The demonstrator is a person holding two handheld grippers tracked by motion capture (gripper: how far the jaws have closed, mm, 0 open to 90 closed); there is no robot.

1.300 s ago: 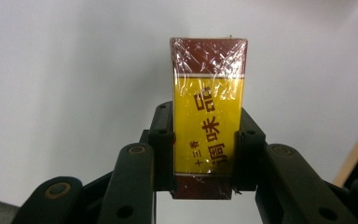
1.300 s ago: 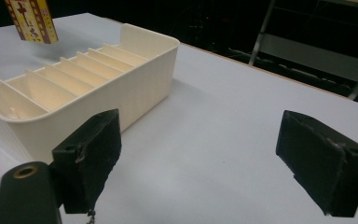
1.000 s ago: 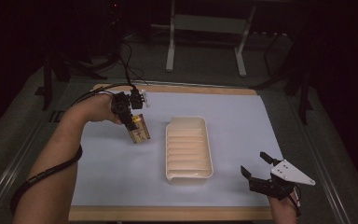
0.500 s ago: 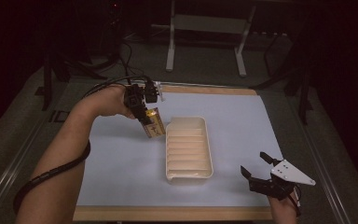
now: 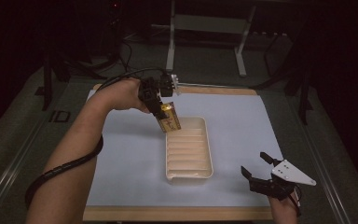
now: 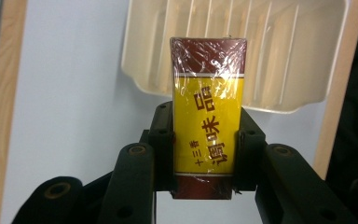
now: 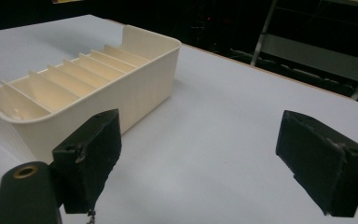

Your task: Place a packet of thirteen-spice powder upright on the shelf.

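A yellow and dark red box [image 5: 168,119] wrapped in clear film hangs over the far left corner of the cream ribbed tray [image 5: 200,171]. My left gripper [image 5: 160,106] is shut on it, its jaws pressing the box's two long sides [image 6: 208,135]. In the left gripper view the tray [image 6: 279,56] lies just beyond the box's top end. My right gripper [image 5: 257,171] stands open near the table's front right, with nothing between its jaws [image 7: 205,163]. The tray [image 7: 135,95] is to its left in the right gripper view.
A pale blue mat [image 5: 242,116] covers the wooden table [image 5: 168,213]. Metal stand legs [image 5: 170,42] and cables lie on the dark floor beyond the far edge. A black cable runs along the person's left forearm [image 5: 74,158].
My left gripper has carried the box to the right and up, from beside the tray's left side to above its far left corner. The right gripper has stayed put.
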